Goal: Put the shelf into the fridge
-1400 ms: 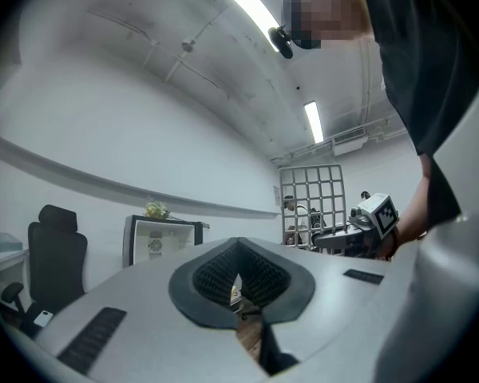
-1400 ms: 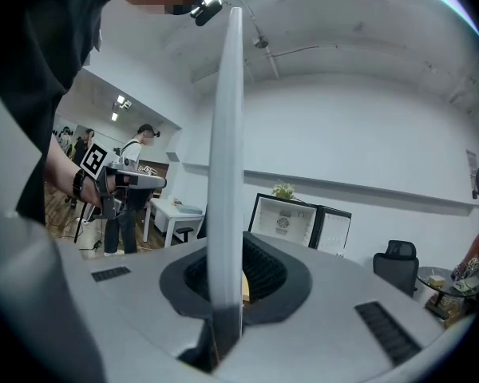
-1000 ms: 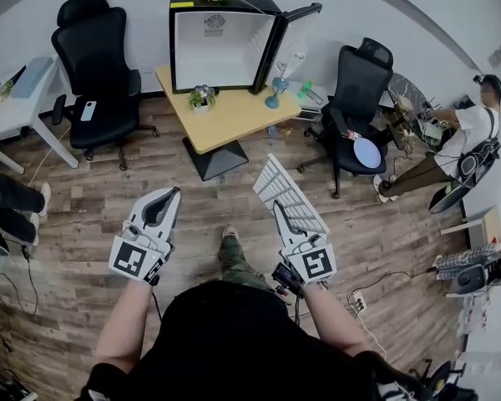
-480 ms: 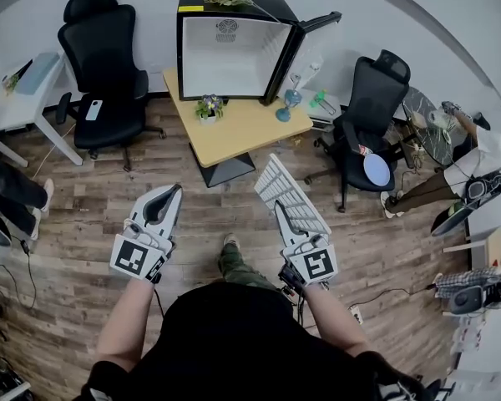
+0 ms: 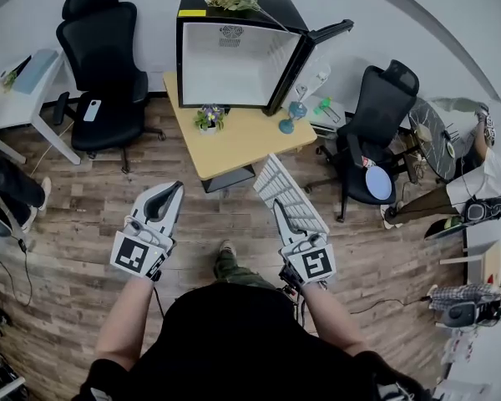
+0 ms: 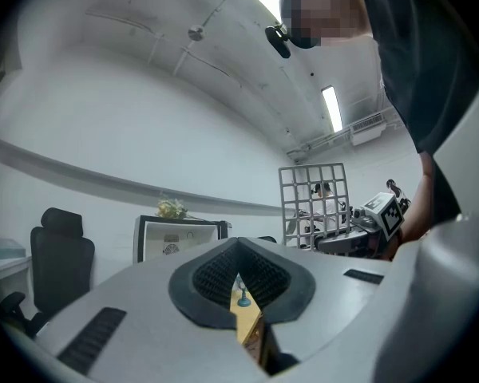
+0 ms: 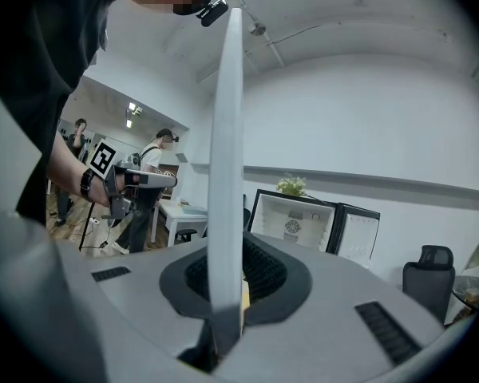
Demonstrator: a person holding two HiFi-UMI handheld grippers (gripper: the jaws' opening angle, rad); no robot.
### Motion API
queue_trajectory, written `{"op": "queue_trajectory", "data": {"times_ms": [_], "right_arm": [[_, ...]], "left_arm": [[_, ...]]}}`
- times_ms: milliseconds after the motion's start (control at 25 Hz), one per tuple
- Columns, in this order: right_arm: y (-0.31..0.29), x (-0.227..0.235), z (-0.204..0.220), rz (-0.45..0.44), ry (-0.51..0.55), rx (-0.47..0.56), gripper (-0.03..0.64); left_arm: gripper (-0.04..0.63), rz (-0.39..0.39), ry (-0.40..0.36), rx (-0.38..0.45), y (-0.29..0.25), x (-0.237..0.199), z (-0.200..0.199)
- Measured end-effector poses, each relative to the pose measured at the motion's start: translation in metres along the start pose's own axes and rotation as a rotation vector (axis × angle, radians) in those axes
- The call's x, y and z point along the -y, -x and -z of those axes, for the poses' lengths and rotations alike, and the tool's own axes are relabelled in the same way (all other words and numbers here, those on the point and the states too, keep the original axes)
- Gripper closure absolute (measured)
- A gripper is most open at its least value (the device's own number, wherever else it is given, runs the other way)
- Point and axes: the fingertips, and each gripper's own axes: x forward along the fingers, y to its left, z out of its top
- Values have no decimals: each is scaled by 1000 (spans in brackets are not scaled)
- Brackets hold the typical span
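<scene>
Wood floor (image 5: 83,215); the open fridge (image 5: 234,61) at the desk's (image 5: 242,136) far edge looms nearer than before. Right hand-held gripper (image 5: 281,211) clamps the shelf (image 5: 288,192), still short of the desk; left hand-held gripper (image 5: 170,192) is closed and empty.

Right gripper (image 5: 280,211): grips the white wire shelf (image 5: 287,189), which slants forward past its tips.
Left gripper (image 5: 170,192): beside the right, well apart, tips together.
Fridge (image 5: 230,61): far ahead of both, door open, on the table (image 5: 242,132).
</scene>
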Motion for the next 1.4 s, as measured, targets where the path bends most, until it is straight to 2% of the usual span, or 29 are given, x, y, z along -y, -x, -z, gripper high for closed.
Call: {"op": "queue_trajectory", "data": {"times_ms": [120, 360, 880, 1080, 1400], "right_arm": [[-13, 12, 7, -15, 5, -16, 577], [-38, 36, 8, -30, -11, 15, 578], [-87, 87, 42, -136, -19, -18, 578], [-104, 103, 37, -169, -22, 58, 578], [-117, 122, 44, -190, -43, 75, 578]], "left_arm": [[577, -13, -1, -4, -13, -9, 2], [577, -39, -15, -9, -38, -25, 3], [577, -108, -55, -18, -111, -49, 7], [577, -129, -72, -25, -134, -50, 9], [577, -154, -79, -42, -149, -47, 14]]}}
